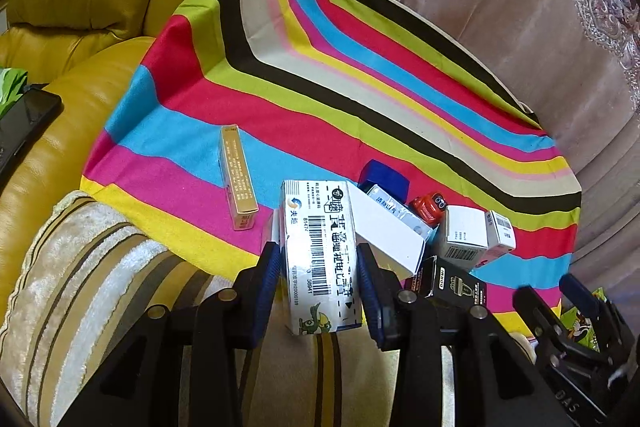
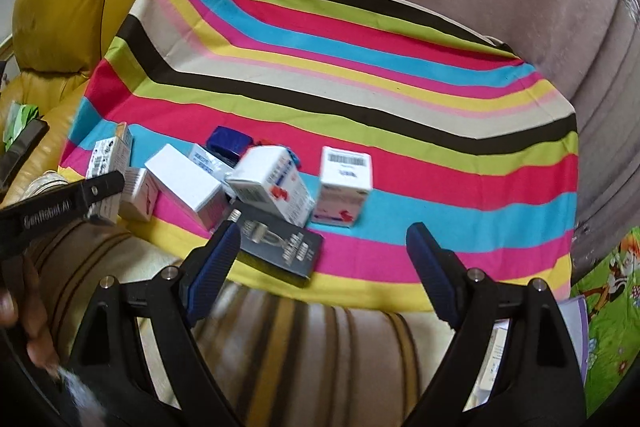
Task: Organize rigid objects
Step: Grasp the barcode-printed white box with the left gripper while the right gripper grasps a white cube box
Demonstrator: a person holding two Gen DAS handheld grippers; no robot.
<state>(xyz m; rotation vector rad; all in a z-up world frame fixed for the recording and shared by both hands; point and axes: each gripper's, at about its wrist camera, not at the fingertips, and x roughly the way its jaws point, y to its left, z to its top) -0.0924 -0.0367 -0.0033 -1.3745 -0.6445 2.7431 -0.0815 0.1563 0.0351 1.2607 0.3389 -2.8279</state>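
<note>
Left claw (image 1: 320, 263) pinching a white barcoded carton (image 1: 318, 255), one blue pad against each long side; carton stands at the near edge of the striped cloth (image 1: 360, 75), its printed face toward the camera, its near end over the cloth's yellow border. Plain white box (image 1: 384, 231) touches the carton's right side. Behind that, a blue cap (image 1: 384, 179) and a small red toy (image 1: 428, 207), partly hidden. Further right, two small white boxes (image 1: 464, 239) side by side, touching. Black carton (image 1: 452, 279) lies flat in front of them, near the right pad. Gold box (image 1: 238, 179) lies alone on the cloth to the left, well apart from the cluster. Cloth is spread over a seat with a pinkish velvet cover (image 1: 500, 7); yellow leather sofa (image 1: 80, 7) at left with a dark phone (image 1: 24, 123) on its arm. Striped cushion (image 1: 100, 267) below the cloth edge. Right claw (image 2: 320, 267) spread wide, nothing between its pads, over the cloth's near edge; picture there is blurred. From that view a white box with red print (image 2: 346, 183) stands just apart, right of the cluster.
</note>
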